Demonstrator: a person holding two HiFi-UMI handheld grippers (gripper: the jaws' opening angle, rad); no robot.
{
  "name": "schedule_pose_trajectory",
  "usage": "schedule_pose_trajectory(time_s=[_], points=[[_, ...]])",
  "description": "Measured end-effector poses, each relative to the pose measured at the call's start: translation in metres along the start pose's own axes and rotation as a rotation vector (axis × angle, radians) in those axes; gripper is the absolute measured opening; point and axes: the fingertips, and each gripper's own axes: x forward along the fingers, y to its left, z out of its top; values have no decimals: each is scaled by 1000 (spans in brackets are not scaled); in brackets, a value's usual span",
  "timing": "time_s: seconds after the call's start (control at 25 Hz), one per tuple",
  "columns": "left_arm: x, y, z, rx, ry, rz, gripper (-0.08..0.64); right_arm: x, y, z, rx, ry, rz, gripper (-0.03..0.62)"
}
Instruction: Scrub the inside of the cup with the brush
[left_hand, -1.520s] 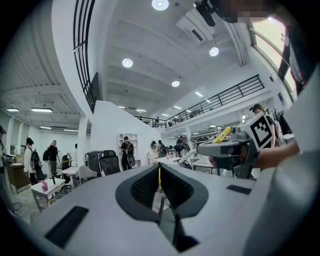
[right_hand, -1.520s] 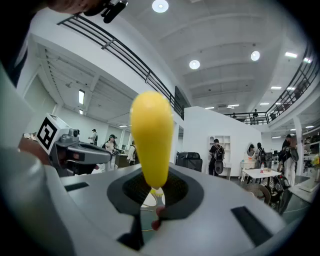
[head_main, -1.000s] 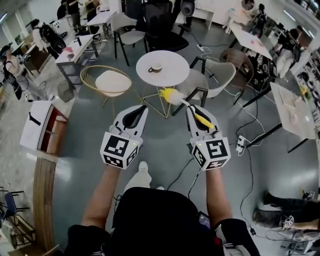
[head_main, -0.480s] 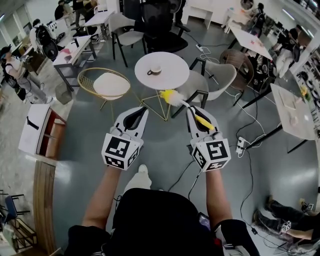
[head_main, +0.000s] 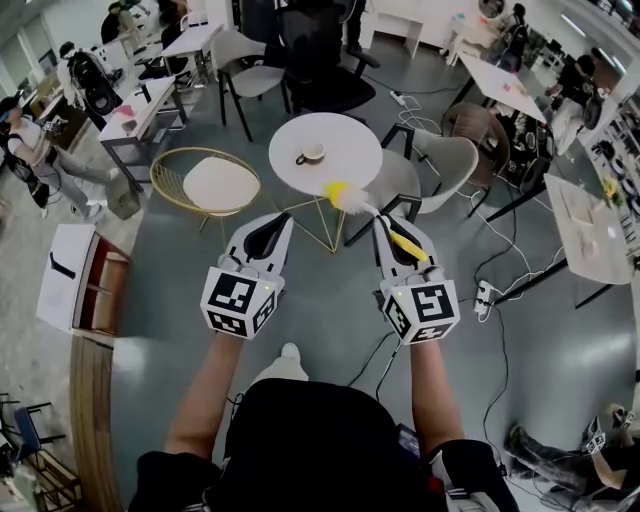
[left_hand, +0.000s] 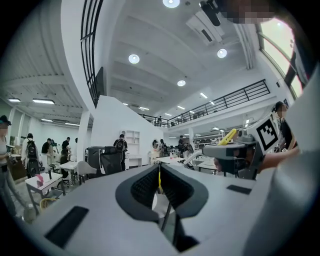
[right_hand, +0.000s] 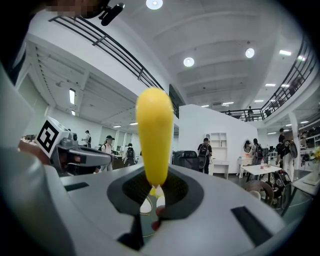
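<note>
Head view, left claw: the left claw (head_main: 281, 222) is pressed together with nothing in it, held out over the grey floor and aimed up toward the round bench (head_main: 350, 135).
Head view, right claw: the right claw (head_main: 386, 224) is pinching the brush (head_main: 404, 240) by its yellow handle. The handle runs back along the top of the claw, and the yellow-and-white bristle head sticks out ahead and to the left, past the tips.
Head view, cup: there's the white cup (head_main: 312, 153), upright near the middle of the bench and well apart from both claws. The bristle head lies between the right claw and the cup, over the bench's near edge, not touching the cup.
Head view, around the bench: a gold-framed chair (head_main: 210, 183) stands to its left, a white shell chair (head_main: 440, 160) to its right.
Left gripper view, left claw: the left claw (left_hand: 160, 175) has its jaws together with only a thin slit showing, and nothing between them.
Left gripper view, neighbour: off to the right is the right claw (left_hand: 235, 150), with the brush's yellow handle end (left_hand: 228, 136) poking up above it. The cup can't be picked out here.
Right gripper view, right claw: the right claw (right_hand: 156, 192) is clamped on the brush handle (right_hand: 154, 132), which rises big and yellow up the middle.
Right gripper view, neighbour: the left claw (right_hand: 82, 157) shows at the left, level with this one. The cup can't be made out here.
</note>
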Motion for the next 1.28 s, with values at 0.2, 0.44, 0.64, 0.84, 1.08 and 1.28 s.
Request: schedule_pose_trajectory(time_s=[0.2, 0.44, 0.64, 0.84, 1.08, 1.28], points=[[18, 34, 1, 3, 15, 3, 21, 33, -6, 4, -1, 13, -11, 48], [30, 73, 4, -5, 12, -4, 21, 74, 1, 5, -7, 24, -10, 48], [34, 97, -3, -33, 17, -17, 21, 97, 7, 1, -14, 36, -17, 48], [38, 123, -7, -62, 11, -13, 21, 115, 11, 1, -19, 35, -28, 48], [50, 134, -11, -78, 14, -27, 21, 132, 9, 2, -32, 47, -32, 48], [61, 132, -16, -82, 16, -49, 21, 134, 3, -1, -35, 54, -42, 48]])
